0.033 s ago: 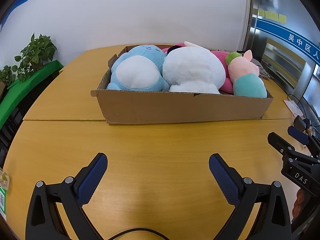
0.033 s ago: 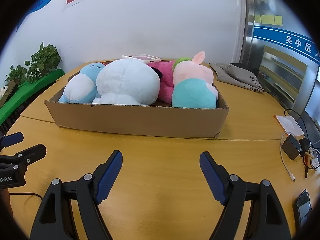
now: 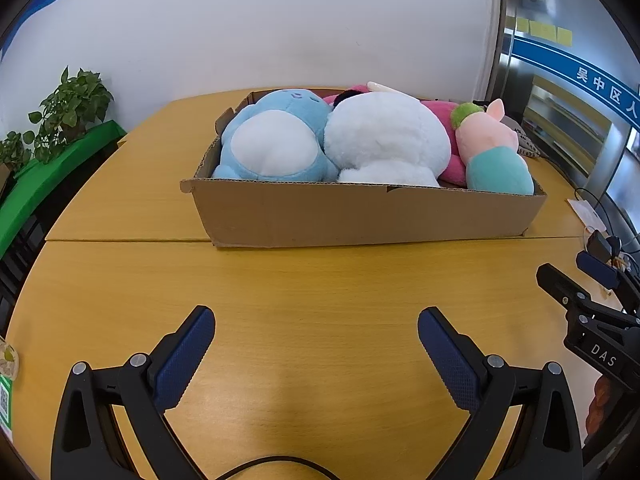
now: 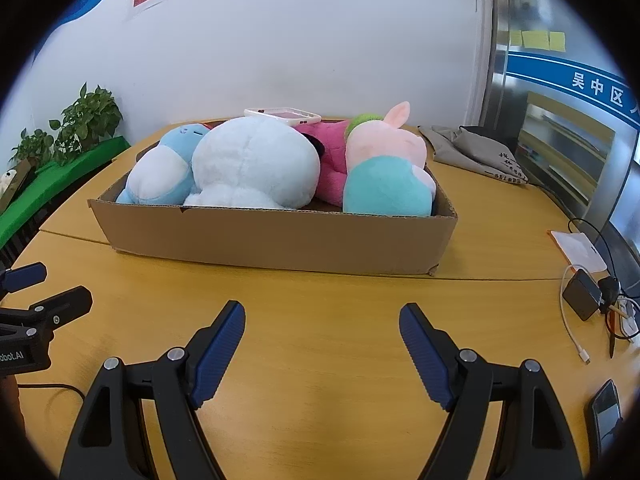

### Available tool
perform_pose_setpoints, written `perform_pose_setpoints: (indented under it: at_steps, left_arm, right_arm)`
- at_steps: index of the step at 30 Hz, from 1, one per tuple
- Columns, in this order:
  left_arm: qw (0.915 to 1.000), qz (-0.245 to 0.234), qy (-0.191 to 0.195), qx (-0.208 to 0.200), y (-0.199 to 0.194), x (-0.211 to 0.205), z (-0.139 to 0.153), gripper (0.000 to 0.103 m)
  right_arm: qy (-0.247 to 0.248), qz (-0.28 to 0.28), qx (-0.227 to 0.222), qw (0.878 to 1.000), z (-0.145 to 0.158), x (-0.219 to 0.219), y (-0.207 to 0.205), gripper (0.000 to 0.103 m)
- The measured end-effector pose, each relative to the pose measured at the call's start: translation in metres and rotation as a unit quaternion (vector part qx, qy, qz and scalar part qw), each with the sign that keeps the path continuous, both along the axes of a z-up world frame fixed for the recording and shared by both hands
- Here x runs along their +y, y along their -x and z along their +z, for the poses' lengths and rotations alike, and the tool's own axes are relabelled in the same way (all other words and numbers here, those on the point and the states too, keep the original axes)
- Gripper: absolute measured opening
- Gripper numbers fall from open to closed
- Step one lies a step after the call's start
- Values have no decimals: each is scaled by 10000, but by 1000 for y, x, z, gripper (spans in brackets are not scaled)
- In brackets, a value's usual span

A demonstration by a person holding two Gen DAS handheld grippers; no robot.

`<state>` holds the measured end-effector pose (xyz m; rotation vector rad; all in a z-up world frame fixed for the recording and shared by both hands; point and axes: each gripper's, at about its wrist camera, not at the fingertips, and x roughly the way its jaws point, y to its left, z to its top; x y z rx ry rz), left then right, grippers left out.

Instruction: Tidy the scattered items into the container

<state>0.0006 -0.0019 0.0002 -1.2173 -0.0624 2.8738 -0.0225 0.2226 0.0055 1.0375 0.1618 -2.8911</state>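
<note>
The worktop (image 3: 320,288) is smooth yellow wood-look laminate with a soft sheen. At frame centre, the box (image 3: 360,216) is matt brown corrugated cardboard, its top edge showing the fluting. The plush toys (image 3: 384,140) inside are fuzzy cloth. Each tool has matt black plastic arms, small shiny metal rivets and blue pads (image 4: 218,350) ribbed or knurled. At upper right, a grey cloth bag (image 4: 472,152) lies crumpled.

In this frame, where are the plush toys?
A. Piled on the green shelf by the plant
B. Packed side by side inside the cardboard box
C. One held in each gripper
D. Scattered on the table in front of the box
B: the blue plush, white plush and pink-and-teal plush all sit within the cardboard box, while the left gripper and right gripper are open and empty.
</note>
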Motion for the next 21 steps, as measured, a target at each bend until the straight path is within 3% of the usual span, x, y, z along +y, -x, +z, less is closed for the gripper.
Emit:
perform_pose_setpoints:
  at_steps: [8, 11, 15, 21]
  left_arm:
    - [9997, -219, -20, -111, -1, -28, -1, 103]
    - [9991, -384, 103, -147, -3, -67, -17, 103]
    - [9957, -681, 436, -443, -3, -121, -49, 103]
    - [9890, -1300, 226, -663, 8, -168, -89, 103]
  right_arm:
    - [461, 204, 10, 9987, -1, 28, 5, 80]
    - [621, 267, -210, 9975, -12, 65, 16, 80]
    - [424, 367, -514, 9971, -38, 121, 27, 80]
    - [590, 808, -966, 9903, -72, 174, 42, 80]
